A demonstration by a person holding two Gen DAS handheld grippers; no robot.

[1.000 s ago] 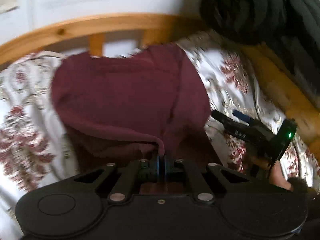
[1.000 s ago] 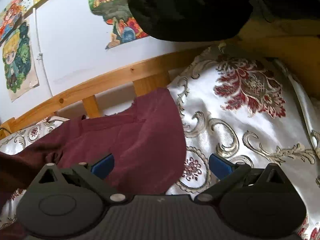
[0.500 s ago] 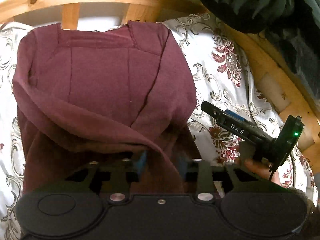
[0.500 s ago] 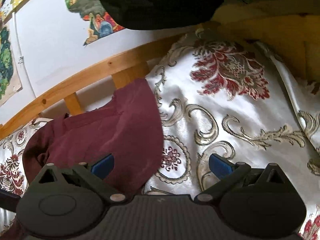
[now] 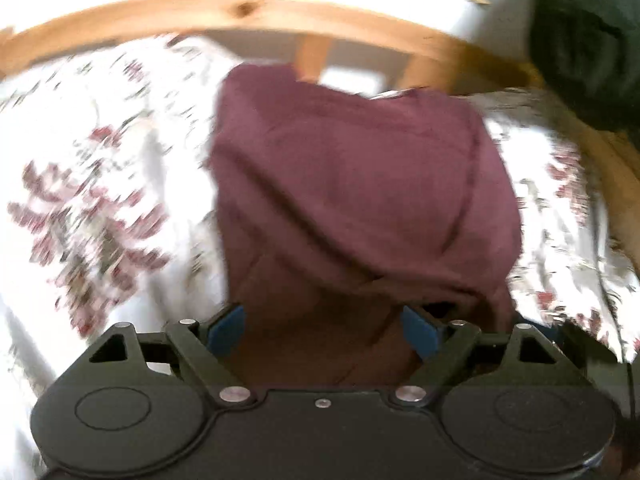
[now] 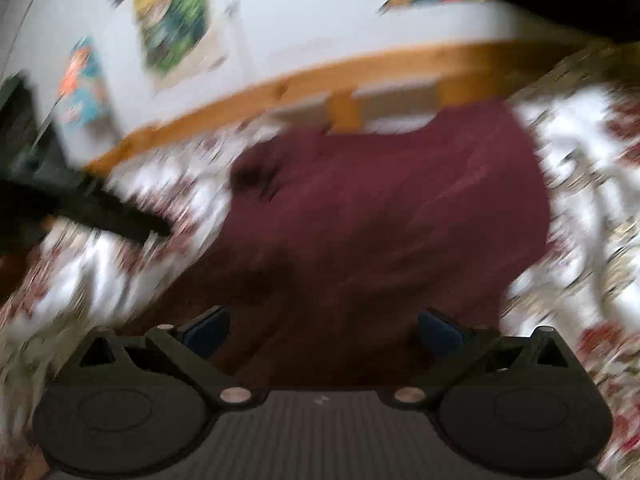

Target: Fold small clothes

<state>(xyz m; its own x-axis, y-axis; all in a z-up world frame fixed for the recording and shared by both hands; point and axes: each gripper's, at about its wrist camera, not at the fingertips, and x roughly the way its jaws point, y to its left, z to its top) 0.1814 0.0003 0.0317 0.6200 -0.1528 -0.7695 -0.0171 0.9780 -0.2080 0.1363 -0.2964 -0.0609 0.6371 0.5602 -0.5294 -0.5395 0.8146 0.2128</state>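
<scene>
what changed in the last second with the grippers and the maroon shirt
The left gripper let go: a second ago it was pinched shut on a fold of the maroon garment, now its jaws stand wide open with the fold dropped onto the garment. The right gripper swung left, so the garment now fills its view. Unchanged: right gripper open, garment on the floral bedspread by the wooden rail.

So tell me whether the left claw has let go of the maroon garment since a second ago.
Yes. The left claw now stands open over the maroon garment; earlier it was shut on its edge.
</scene>
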